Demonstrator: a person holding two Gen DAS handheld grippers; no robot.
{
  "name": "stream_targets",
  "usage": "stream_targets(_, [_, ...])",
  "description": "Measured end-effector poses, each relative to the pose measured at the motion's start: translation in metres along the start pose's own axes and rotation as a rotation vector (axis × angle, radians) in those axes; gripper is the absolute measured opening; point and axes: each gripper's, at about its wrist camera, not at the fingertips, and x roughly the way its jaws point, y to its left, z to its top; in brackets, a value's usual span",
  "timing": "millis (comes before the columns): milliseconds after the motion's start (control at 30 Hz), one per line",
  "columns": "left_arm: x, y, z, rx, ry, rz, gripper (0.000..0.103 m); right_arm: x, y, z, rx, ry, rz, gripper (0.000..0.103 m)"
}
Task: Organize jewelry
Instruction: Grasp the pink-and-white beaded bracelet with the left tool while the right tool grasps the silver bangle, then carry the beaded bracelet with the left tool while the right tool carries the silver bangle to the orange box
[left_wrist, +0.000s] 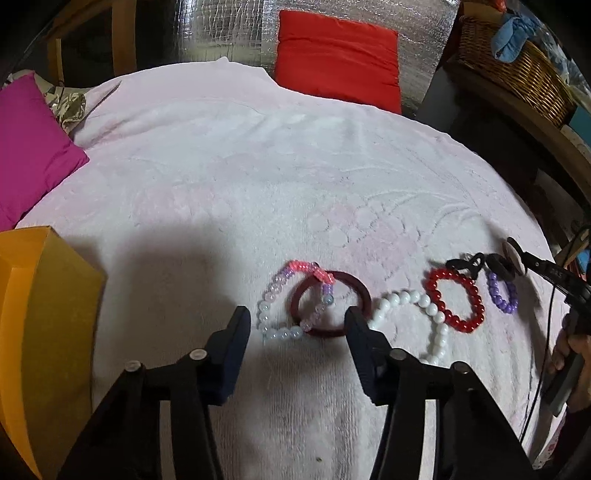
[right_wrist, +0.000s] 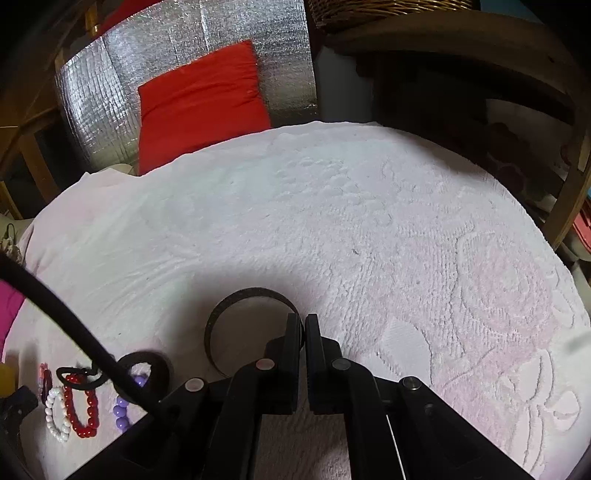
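Left gripper (left_wrist: 297, 325) hung with jaws spread wide, straddling the dark red bangle (left_wrist: 330, 303) on the pink towel (left_wrist: 258, 177), holding nothing; a pastel bead bracelet (left_wrist: 291, 299) lay across the bangle's left rim, and to the bangle's right sat a white bead bracelet (left_wrist: 417, 317), then a red bead bracelet (left_wrist: 455, 300), then a purple bead bracelet (left_wrist: 501, 297). Right gripper (right_wrist: 304, 330) was clenched on the rim of a black bangle (right_wrist: 243, 321) on the same towel, with the orange box (left_wrist: 40, 332) left of the dark red bangle and a red cushion (left_wrist: 338, 59) far behind it
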Motion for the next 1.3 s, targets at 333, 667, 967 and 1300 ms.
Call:
stream_targets(333, [0.017, -0.009, 0.007, 0.010, 0.015, -0.005, 0.027, -0.014, 0.005, -0.002, 0.007, -0.017, 0.040, 0.003])
stream_targets(667, [0.004, -0.001, 0.012, -0.036, -0.037, -0.041, 0.008, -0.036, 0.017, -0.004, -0.028, -0.070, 0.061, 0.003])
stream_targets(967, [-0.047, 0.007, 0.006, -0.041, -0.149, -0.058, 0.008, -0.071, 0.061, -0.013, -0.097, -0.127, 0.191, 0.003])
stream_targets(1300, [-0.148, 0.034, -0.019, -0.096, -0.365, -0.045, 0.008, -0.115, 0.158, -0.046, -0.226, -0.152, 0.371, 0.004])
